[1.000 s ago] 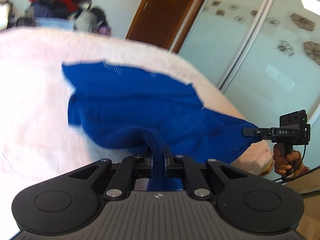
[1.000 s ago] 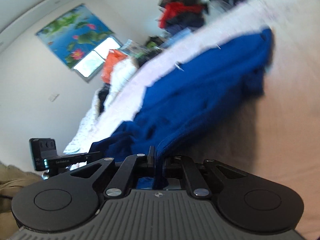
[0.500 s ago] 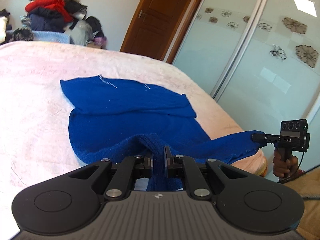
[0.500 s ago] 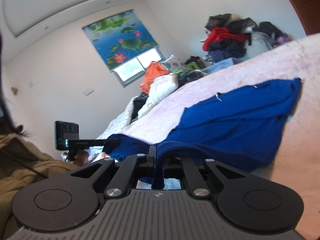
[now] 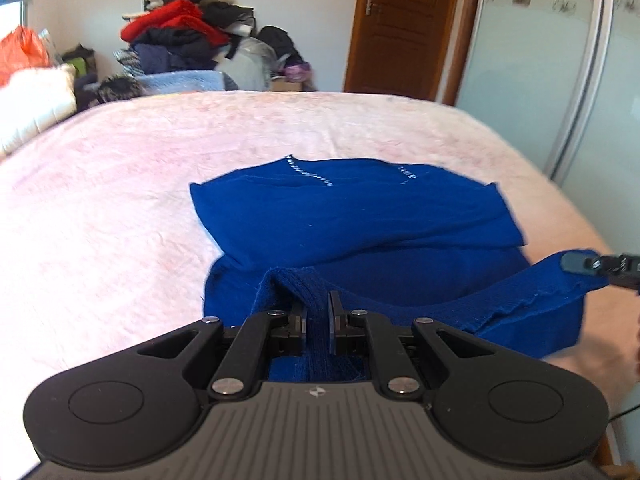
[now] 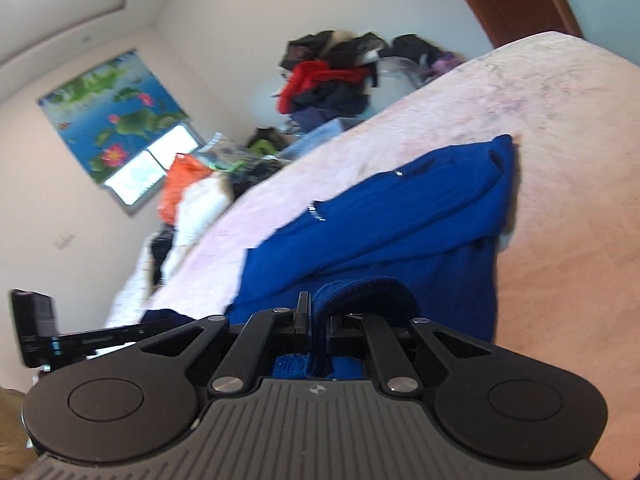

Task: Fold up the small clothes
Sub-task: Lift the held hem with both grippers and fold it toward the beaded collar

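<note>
A blue knit garment [image 5: 360,220] lies partly folded on the pink bed cover [image 5: 120,184], its far part flat and its near ribbed hem lifted. My left gripper [image 5: 317,308] is shut on the hem's left corner. The right gripper [image 5: 576,263] shows at the right edge of the left wrist view, pinching the hem's other corner. In the right wrist view the right gripper [image 6: 317,316] is shut on a bunched fold of the blue garment [image 6: 400,220], and the left gripper [image 6: 168,325] holds cloth at the lower left.
A heap of clothes [image 5: 184,40] stands beyond the bed's far edge, with white bedding [image 5: 32,96] and an orange bag [image 5: 20,52] at the left. A wooden door [image 5: 400,24] and glass wardrobe doors [image 5: 560,60] are at the right. The bed's right edge [image 5: 592,224] drops off near the right gripper.
Both grippers have carried the hem forward over the garment. The left view has swung to face the far wall, and the garment now lies more squarely ahead.
</note>
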The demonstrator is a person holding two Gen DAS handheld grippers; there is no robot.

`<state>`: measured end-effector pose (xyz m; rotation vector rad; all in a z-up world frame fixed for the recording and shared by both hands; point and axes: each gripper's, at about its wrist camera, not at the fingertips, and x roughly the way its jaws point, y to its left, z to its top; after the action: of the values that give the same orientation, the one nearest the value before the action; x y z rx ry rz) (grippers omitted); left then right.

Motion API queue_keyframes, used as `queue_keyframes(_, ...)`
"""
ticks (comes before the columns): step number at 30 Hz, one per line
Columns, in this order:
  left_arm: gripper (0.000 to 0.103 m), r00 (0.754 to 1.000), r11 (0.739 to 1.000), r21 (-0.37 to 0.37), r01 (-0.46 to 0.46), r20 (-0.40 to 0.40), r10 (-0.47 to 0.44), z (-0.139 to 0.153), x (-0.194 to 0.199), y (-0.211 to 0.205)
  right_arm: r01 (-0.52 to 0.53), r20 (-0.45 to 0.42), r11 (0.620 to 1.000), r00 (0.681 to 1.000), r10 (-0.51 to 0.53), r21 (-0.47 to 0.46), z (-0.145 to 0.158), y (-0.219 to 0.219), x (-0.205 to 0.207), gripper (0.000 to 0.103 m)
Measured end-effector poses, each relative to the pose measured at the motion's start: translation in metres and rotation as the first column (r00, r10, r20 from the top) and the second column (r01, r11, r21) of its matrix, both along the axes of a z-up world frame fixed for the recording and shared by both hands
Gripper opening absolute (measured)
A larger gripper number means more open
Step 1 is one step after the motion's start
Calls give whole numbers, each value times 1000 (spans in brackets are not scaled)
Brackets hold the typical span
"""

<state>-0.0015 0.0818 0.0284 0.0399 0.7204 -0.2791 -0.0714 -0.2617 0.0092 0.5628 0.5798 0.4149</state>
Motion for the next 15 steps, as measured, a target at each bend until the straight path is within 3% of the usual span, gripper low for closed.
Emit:
queue_keyframes(3, 9, 999, 996, 85, -34, -5, 34, -7, 14, -16, 37, -11, 999, 999, -37, 14, -6, 2, 16, 10)
queue_keyframes(15, 9, 994, 971, 212, -108, 17, 106, -16, 31, -46, 77, -45, 997, 996, -76, 12, -18, 5, 37, 10)
